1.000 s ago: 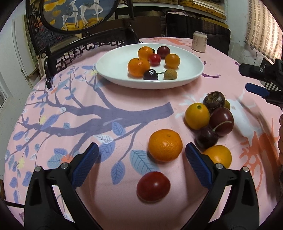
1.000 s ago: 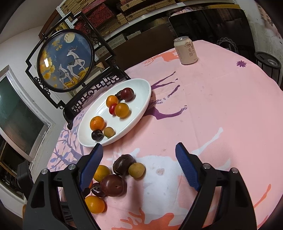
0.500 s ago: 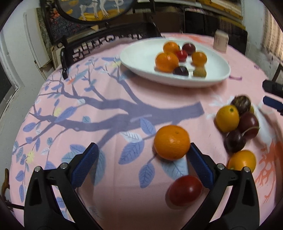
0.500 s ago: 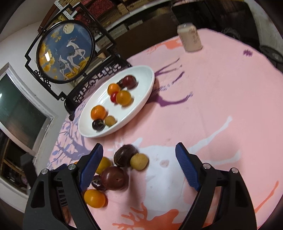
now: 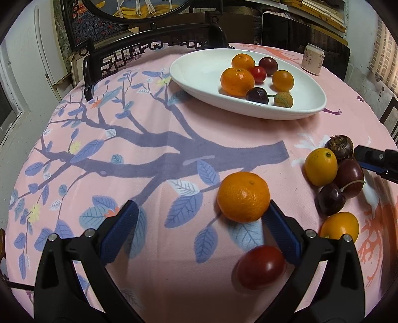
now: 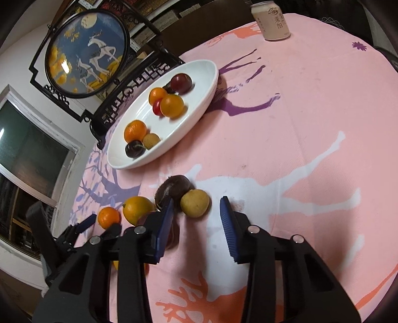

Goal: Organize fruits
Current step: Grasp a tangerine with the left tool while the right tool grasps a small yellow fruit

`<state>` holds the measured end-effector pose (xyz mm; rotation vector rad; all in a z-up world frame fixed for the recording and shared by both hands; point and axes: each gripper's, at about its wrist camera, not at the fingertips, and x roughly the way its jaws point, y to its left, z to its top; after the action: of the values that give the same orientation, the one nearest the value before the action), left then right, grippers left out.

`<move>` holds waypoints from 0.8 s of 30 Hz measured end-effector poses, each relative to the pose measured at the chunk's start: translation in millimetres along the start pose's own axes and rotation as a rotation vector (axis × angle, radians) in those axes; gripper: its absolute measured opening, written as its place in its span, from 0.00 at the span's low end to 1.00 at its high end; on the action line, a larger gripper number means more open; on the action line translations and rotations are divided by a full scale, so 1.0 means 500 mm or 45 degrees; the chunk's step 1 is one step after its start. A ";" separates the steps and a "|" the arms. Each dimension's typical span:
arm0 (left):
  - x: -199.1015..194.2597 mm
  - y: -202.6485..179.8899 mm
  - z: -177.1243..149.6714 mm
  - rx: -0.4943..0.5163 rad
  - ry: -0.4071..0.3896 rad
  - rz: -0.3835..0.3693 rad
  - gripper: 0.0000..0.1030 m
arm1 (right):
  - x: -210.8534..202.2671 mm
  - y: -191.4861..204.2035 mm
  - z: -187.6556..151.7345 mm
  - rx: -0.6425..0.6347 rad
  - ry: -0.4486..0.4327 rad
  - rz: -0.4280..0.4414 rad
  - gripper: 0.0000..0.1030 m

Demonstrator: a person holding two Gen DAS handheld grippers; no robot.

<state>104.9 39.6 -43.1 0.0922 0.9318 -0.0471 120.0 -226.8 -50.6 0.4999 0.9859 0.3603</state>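
Right tool [image 6: 196, 218] jaws closing, empty; can [image 6: 272, 21] label unreadable.

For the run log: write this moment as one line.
left gripper: open, beside tangerine | right gripper: jaws just narrowed, nothing gripped, near yellow fruit

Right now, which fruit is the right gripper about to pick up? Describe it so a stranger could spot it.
Start from the white oval plate on the pink tablecloth and come toward the cluster of loose fruit nearer the right gripper. At its edge lies the small tan fruit, touching a dark brown one. It is the only pale, matte yellow-brown fruit there; its neighbours are orange or dark red.
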 end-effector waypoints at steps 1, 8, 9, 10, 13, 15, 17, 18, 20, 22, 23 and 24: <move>0.000 -0.001 0.000 0.001 0.000 0.001 0.98 | 0.002 0.003 0.000 -0.009 -0.001 -0.006 0.37; 0.001 0.001 0.000 -0.001 0.000 -0.001 0.98 | 0.021 0.015 0.003 -0.060 -0.004 -0.024 0.27; 0.001 0.000 0.000 -0.001 0.000 -0.002 0.98 | 0.022 0.021 0.004 -0.082 -0.011 -0.043 0.27; 0.000 0.000 0.000 -0.001 0.000 -0.001 0.98 | 0.023 0.025 0.006 -0.099 -0.016 -0.057 0.27; 0.001 0.001 0.000 0.000 0.000 -0.001 0.98 | 0.025 0.033 0.014 -0.130 -0.031 -0.091 0.27; 0.001 0.001 0.000 -0.001 0.000 -0.001 0.98 | 0.027 0.035 0.015 -0.145 -0.029 -0.102 0.27; 0.000 0.001 0.000 0.003 -0.003 0.004 0.98 | 0.027 0.040 0.013 -0.174 -0.034 -0.123 0.24; -0.002 -0.001 0.000 0.007 -0.010 0.010 0.98 | 0.026 0.041 0.012 -0.182 -0.036 -0.129 0.24; -0.011 -0.005 0.000 0.025 -0.040 0.020 0.98 | 0.022 0.039 0.011 -0.179 -0.038 -0.129 0.24; -0.028 -0.011 -0.001 0.044 -0.103 0.014 0.93 | 0.012 0.034 0.012 -0.182 -0.063 -0.148 0.24; -0.035 -0.013 -0.002 0.049 -0.126 0.005 0.88 | 0.009 0.033 0.012 -0.180 -0.069 -0.149 0.24; -0.038 -0.014 -0.002 0.054 -0.134 -0.016 0.77 | 0.007 0.033 0.013 -0.174 -0.071 -0.143 0.24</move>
<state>92.3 32.8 -29.0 0.1219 0.8264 -0.0826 126.2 -212.8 -41.2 0.3278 0.9245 0.3093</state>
